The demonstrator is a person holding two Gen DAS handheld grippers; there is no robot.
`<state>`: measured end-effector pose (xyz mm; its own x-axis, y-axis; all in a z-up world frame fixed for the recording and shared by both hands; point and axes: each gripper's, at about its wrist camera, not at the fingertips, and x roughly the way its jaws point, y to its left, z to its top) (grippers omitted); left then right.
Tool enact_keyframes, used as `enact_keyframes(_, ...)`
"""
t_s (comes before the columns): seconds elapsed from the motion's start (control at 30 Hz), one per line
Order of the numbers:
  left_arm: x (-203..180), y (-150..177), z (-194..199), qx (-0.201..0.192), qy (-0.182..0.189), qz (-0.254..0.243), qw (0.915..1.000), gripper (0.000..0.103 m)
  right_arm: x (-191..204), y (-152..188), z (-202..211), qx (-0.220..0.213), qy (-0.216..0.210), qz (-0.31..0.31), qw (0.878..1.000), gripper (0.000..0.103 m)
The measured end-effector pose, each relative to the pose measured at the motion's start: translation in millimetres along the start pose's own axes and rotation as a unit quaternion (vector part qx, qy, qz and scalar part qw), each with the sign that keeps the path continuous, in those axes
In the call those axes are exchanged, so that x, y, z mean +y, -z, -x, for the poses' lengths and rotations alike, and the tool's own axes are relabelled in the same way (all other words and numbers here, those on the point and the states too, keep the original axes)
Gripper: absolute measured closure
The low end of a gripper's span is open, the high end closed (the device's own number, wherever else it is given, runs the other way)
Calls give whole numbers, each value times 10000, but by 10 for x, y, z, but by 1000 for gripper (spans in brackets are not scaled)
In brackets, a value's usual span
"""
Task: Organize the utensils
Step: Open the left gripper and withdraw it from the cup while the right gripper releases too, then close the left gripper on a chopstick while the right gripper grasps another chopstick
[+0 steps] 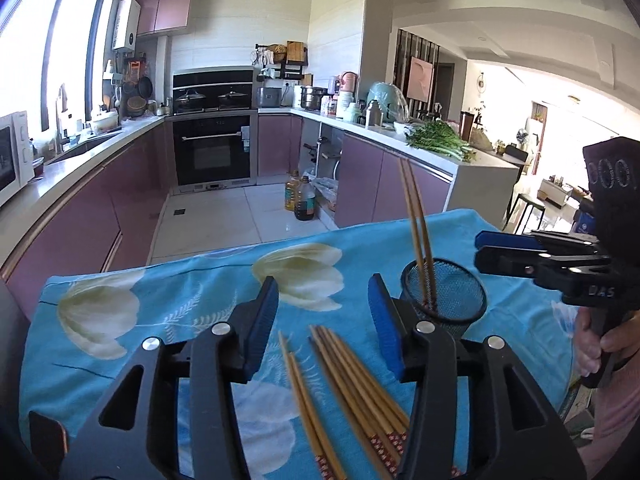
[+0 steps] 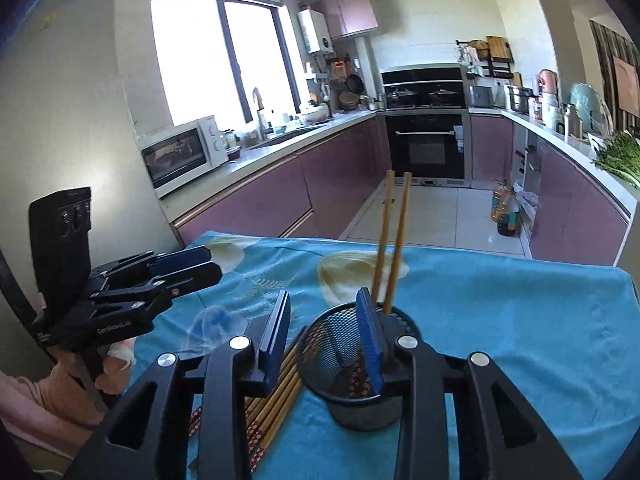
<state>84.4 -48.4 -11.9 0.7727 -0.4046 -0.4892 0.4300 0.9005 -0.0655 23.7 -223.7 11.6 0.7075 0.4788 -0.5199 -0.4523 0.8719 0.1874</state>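
Observation:
A black mesh cup [image 1: 444,292] stands on the blue flowered cloth [image 1: 160,300] with two wooden chopsticks [image 1: 416,232] upright in it. Several more chopsticks [image 1: 352,384] lie loose on the cloth, just beneath my left gripper [image 1: 322,320], which is open with nothing between its blue pads. In the right wrist view the cup [image 2: 344,360] sits directly under my right gripper [image 2: 324,332], also open and empty; its right finger overlaps the cup's rim. The standing pair [image 2: 390,240] rises behind it, and the loose pile [image 2: 276,400] lies left of the cup.
The other gripper shows in each view: the right one [image 1: 480,249] beside the cup, the left one [image 2: 210,265] over the cloth's left part, each held by a hand. The table's far edge drops to a tiled floor with oil bottles [image 1: 300,198]. Purple kitchen cabinets stand beyond.

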Motion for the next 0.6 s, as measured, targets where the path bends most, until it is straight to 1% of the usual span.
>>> enact_keyframes(0.07, 104, 103, 52, 178, -62, 10, 9998, 56, 154, 112, -46, 182, -194, 155, 9995, 69)
enact_keyframes(0.13, 177, 237, 46, 373, -126, 3, 9992, 56, 273, 242, -151, 438, -281, 229, 9984, 69)
enact_keyframes(0.23, 271, 445, -9, 674, -160, 82, 9976, 56, 338, 457, -350, 835, -373, 126, 9957, 69)
enact_keyframes(0.37, 338, 682, -164, 1098, -184, 138, 9937, 57, 319, 699, -576, 1222, -311, -199, 9918, 69)
enact_keyframes(0.43, 341, 802, -270, 1299, -171, 168, 9912, 57, 253, 766, -652, 1358, -260, -359, 9898, 69)
enact_keyframes(0.6, 272, 946, -403, 1535, -119, 112, 9880, 57, 218, 860, -763, 1484, -35, -501, 9876, 69)
